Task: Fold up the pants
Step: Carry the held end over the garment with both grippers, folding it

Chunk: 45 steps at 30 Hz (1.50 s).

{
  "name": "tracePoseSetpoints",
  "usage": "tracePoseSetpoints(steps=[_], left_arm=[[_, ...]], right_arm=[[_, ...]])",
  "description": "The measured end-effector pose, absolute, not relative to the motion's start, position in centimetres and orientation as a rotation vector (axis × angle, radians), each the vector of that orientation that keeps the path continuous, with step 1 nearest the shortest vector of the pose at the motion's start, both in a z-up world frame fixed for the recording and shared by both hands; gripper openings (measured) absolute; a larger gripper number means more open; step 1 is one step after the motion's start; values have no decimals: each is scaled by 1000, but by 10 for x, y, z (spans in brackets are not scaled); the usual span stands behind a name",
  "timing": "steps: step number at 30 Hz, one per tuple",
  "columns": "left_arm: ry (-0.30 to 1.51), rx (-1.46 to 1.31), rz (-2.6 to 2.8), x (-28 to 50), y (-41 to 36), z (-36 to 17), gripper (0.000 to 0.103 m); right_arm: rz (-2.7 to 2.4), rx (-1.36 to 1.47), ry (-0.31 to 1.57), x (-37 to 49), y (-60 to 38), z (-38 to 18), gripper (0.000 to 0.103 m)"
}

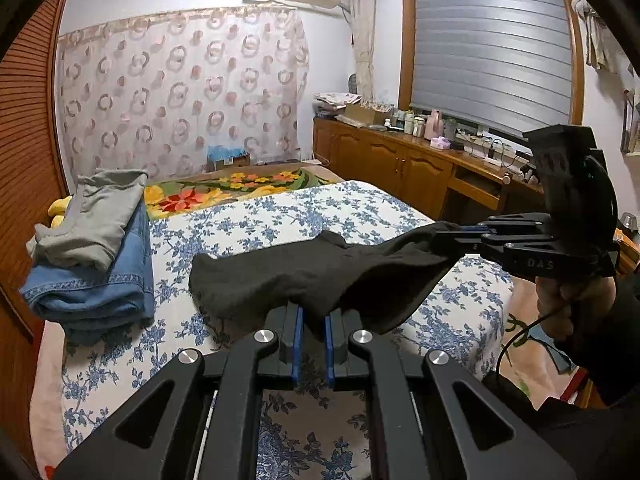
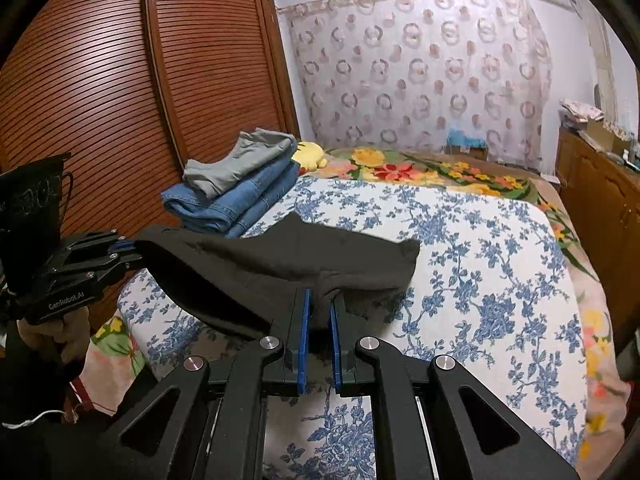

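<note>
Already both pairs of jaws pinch the black pants (image 1: pixel 304 276): the left gripper (image 1: pixel 312 330) clamps one bunched edge between its blue pads, and the right gripper (image 2: pixel 319 320) clamps another. Between the two grips the cloth hangs slack above the floral bedspread (image 2: pixel 480 264), its far end drooping onto it. Beyond the jaws, folded jeans (image 1: pixel 100 280) carry grey pants (image 1: pixel 96 216), beside a wooden wardrobe (image 2: pixel 100 80)
</note>
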<state>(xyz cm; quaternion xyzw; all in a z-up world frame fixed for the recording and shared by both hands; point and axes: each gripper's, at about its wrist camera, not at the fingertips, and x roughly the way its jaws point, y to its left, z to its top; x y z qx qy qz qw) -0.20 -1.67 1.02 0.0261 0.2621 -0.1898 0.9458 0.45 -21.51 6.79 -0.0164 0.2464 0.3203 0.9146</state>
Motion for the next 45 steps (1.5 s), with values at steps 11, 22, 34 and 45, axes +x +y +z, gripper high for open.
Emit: tracePoseSetpoints(steps=[11,22,34,45], left_arm=[[494,69,-405,-16,-21,27,9],[538,73,-403,-7,-22,15,9],[602,44,-354,41,-11,-9,9],[657,19,-323,78,-1,-27,9]], right_arm=[[667,-32,463,-12,-226,82,9],[657,-39,492,-2,-224,74,9],[641,-54,542,48,-201,66,9],[661,-46,592,103,-183,55,9]])
